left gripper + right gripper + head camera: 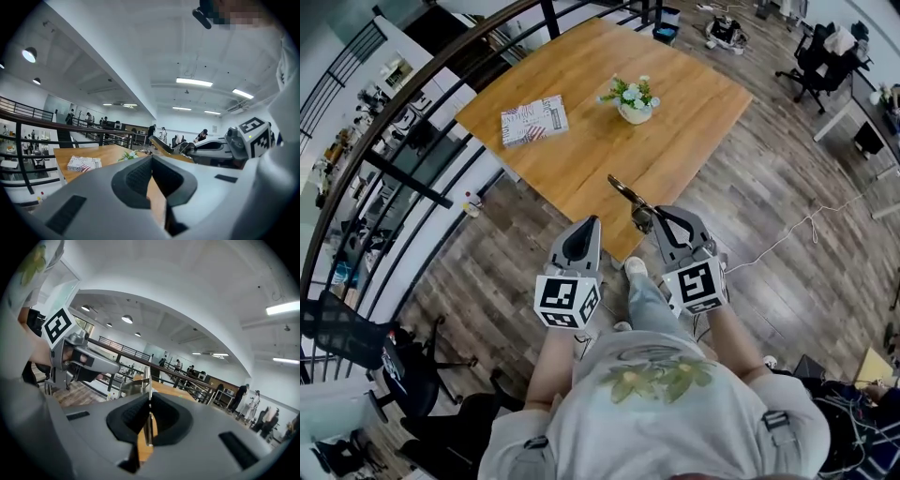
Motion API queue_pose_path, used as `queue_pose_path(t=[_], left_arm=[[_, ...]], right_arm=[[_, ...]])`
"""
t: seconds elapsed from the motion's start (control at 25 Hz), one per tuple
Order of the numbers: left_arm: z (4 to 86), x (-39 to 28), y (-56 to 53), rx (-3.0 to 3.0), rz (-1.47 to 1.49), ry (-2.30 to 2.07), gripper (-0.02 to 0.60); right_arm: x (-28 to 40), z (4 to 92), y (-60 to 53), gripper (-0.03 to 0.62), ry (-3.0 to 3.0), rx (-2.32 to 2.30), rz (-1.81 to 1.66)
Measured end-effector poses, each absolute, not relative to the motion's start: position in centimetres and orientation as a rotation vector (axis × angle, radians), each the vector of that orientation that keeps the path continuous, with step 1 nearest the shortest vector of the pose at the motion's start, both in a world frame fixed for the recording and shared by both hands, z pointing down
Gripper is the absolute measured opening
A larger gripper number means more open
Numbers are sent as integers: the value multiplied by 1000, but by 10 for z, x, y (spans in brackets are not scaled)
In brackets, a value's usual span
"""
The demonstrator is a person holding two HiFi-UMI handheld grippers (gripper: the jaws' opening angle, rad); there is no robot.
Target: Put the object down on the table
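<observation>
Wooden table [675, 131]: one book [534, 120], one flowerpot [635, 101]; right gripper [645, 219] clamps one tool [623, 190], left gripper [591, 225] closed.

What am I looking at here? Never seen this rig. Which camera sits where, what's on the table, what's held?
No robot here: a person holds a two-jaw tool in each hand. The head view comes from a camera on the person's head, looking steeply down. The other two cameras ride on the tools and look along their jaws. The wooden table carries a book and a small potted plant. The right tool is clamped on a thin metal utensil that points toward the table. The left tool is shut with nothing in it.
</observation>
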State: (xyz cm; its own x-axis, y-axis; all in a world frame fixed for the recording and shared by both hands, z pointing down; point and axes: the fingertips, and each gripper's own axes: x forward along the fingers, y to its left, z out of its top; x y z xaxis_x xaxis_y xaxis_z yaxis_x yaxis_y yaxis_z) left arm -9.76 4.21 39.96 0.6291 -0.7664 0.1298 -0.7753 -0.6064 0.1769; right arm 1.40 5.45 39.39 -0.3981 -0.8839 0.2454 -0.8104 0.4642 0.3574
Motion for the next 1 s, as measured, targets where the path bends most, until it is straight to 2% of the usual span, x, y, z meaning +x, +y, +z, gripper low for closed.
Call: queue_pose_path(t=[0.68,1.0], left_arm=[[398,-68,-113,2550,30,-1420,14],[411,-62,-142,2494,42,-1485,14]], right_arm=[[51,368,-118,11,-2367,1303,-388],[58,394,-164,11,-2334,1201,-420]])
